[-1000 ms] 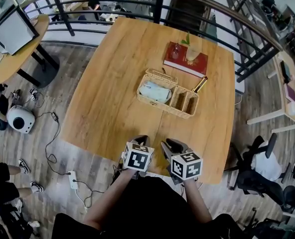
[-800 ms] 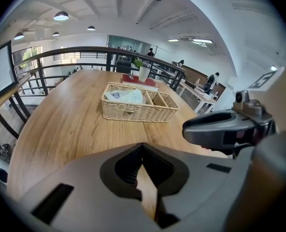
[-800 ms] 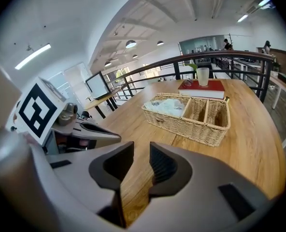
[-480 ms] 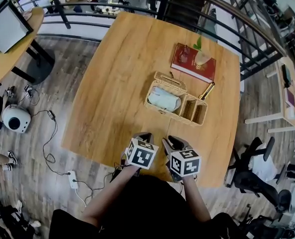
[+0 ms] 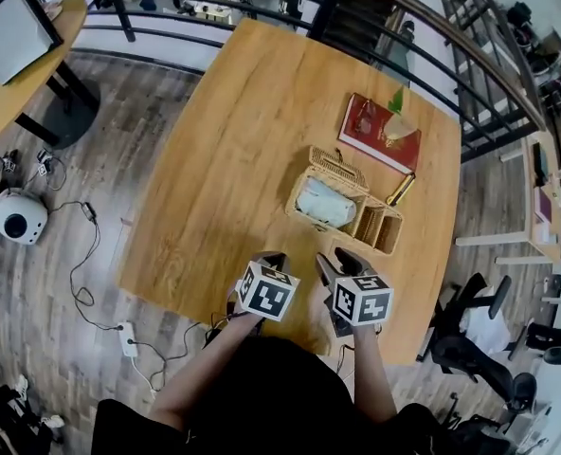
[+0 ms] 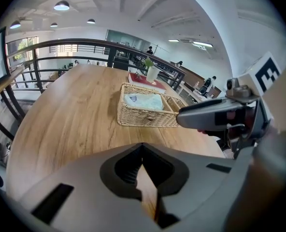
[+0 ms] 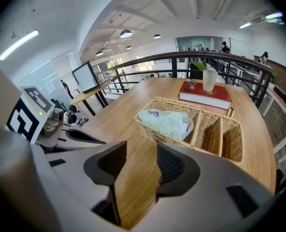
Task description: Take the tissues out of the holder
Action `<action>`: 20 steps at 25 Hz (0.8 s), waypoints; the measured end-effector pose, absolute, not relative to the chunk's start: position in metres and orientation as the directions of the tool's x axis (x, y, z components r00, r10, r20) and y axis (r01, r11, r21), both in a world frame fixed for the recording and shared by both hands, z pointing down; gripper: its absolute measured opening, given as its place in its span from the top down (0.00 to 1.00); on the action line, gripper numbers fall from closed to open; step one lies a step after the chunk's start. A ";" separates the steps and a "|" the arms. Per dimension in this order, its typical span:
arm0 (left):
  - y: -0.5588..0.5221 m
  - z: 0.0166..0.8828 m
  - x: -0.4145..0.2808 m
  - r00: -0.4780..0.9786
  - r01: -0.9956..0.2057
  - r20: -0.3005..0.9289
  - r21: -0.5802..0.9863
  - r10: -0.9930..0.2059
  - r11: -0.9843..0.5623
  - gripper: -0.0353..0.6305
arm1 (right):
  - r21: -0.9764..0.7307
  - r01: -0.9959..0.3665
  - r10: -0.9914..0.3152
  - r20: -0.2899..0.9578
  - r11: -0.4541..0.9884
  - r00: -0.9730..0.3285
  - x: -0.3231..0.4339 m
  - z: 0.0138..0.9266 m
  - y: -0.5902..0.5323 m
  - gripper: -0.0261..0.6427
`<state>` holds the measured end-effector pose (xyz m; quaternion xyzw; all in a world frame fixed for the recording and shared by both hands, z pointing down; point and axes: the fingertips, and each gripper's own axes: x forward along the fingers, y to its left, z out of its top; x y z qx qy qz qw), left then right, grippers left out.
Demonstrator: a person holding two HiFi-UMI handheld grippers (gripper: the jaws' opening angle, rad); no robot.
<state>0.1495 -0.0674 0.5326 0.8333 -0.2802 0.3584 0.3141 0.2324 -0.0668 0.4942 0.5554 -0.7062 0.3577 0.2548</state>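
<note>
Head view: left gripper [image 5: 268,258] and right gripper [image 5: 341,259] hover side by side over the table's [image 5: 233,140] near edge. The tissue pack [image 5: 324,203] lies in the wicker holder's [image 5: 368,222] left compartment, farther in and now further right in frame.
Left gripper view: fingertips together, nothing held.
Right gripper view: jaws opening, wider than before, bare wood between.

You hold both grippers side by side above the near edge of the table [image 5: 243,159], the left gripper [image 5: 269,258] just beside the right gripper [image 5: 341,259]. Both point across the table, away from your body, and your two forearms reach forward from below. The jaws of your left gripper meet at their tips with nothing in them, while the jaws of your right gripper are opening, also with nothing between them.
</note>
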 end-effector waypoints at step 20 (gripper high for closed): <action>-0.109 0.548 0.140 0.636 -0.634 0.749 0.371 -0.185 -0.679 0.95 | 0.071 -0.907 -0.444 0.886 0.416 -0.134 0.277 0.521 -0.170 0.47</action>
